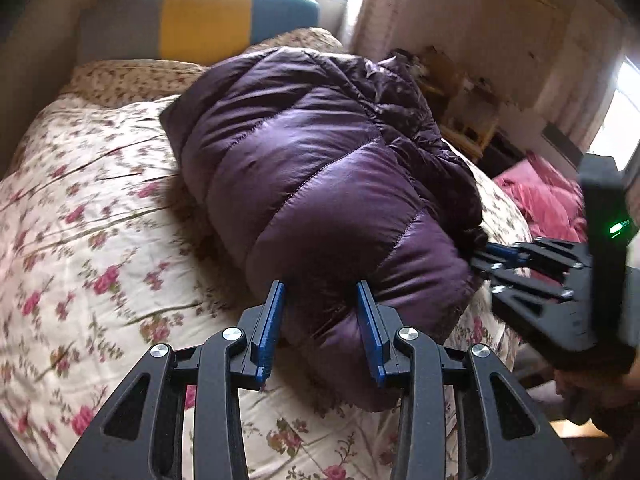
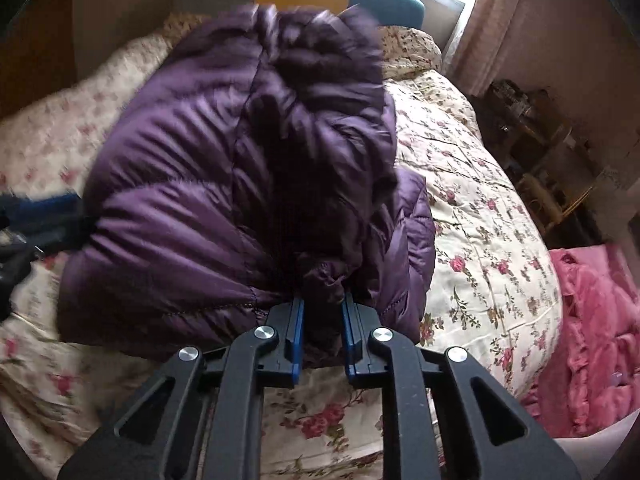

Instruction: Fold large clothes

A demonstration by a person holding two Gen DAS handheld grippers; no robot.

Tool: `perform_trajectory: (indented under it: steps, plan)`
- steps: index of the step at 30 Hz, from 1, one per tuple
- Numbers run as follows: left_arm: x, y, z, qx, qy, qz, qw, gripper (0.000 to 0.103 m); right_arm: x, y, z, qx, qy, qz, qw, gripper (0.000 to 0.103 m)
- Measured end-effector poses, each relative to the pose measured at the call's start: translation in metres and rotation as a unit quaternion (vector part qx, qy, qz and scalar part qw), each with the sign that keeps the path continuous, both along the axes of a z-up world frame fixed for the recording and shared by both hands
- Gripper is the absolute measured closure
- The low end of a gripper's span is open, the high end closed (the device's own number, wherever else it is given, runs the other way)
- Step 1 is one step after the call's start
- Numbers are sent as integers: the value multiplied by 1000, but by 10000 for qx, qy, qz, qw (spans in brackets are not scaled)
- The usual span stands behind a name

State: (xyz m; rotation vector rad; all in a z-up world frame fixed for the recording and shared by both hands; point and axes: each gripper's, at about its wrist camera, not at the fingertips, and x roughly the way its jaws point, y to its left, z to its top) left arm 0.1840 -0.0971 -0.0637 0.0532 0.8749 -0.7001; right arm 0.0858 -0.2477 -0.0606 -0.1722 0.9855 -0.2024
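A purple puffer jacket [image 1: 320,184] lies bundled on the floral bedspread [image 1: 88,216]; it also shows in the right wrist view [image 2: 224,184]. My left gripper [image 1: 320,292] has its blue fingers apart around the jacket's near padded end, pressing into it. My right gripper [image 2: 322,300] is closed on a bunched fold of the jacket's near edge. The right gripper also shows at the right of the left wrist view [image 1: 486,256], its tips in the jacket's side. The left gripper is a blur at the left edge of the right wrist view [image 2: 60,216].
A striped grey, yellow and teal headboard [image 1: 200,20] stands at the far end under a window. A pink quilt [image 2: 592,328] lies off the bed's right side. Cluttered furniture [image 2: 532,152] stands by the right wall. The bedspread also shows in the right wrist view [image 2: 480,216].
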Motion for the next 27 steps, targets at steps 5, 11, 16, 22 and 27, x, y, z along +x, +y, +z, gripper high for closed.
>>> perform_trajectory:
  steps: [5, 11, 16, 22, 27]
  plan:
    - [12, -14, -12, 154, 57, -272, 9995, 66, 10, 9, -27, -559, 153, 49, 9983, 90]
    - [25, -19, -31, -5, 209, -170, 9996, 66, 17, 9, -39, -798, 130, 125, 9966, 91]
    - [26, -5, -23, -322, 250, -35, 9992, 66, 15, 5, -20, -609, 152, 87, 9980, 89]
    - [21, 16, 0, -595, 128, 170, 9980, 66, 5, 5, 7, -609, -82, 30, 9981, 68]
    - [25, 30, 14, -605, -50, 472, 9970, 66, -5, 6, 38, -599, -383, 85, 9974, 60]
